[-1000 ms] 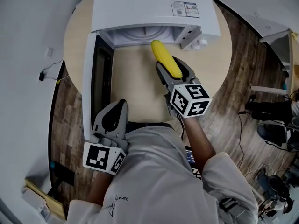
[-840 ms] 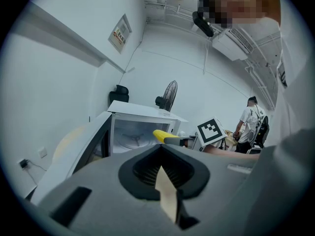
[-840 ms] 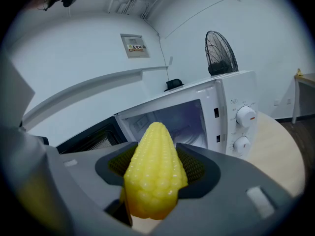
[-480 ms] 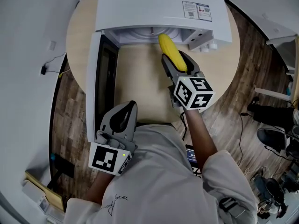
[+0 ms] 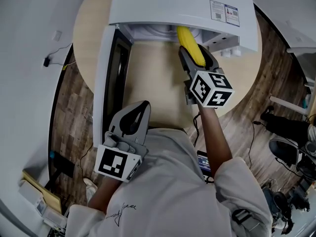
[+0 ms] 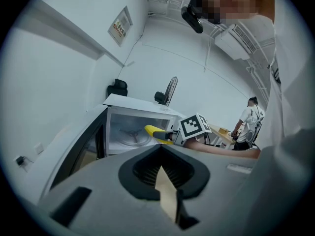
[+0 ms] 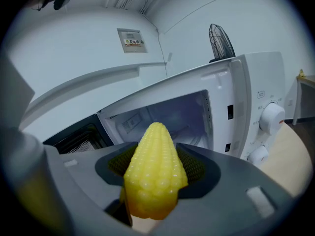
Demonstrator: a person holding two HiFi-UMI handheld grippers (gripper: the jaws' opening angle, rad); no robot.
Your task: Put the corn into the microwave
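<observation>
Right gripper view: the right tool [image 7: 158, 154] pinches the corn [image 7: 153, 186], long axis aimed tip-first at the open microwave [image 7: 251, 97], tip right at its mouth. Left tool [image 5: 132, 117], pressed together and empty, sits well back beside the bench [image 5: 153, 83].

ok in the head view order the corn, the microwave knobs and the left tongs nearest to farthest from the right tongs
1. corn, clamped in the right tongs themselves, poking out ahead.
2. microwave knobs, just off to the right.
3. left tongs, far down-left near the person's body, beside the open door.
</observation>
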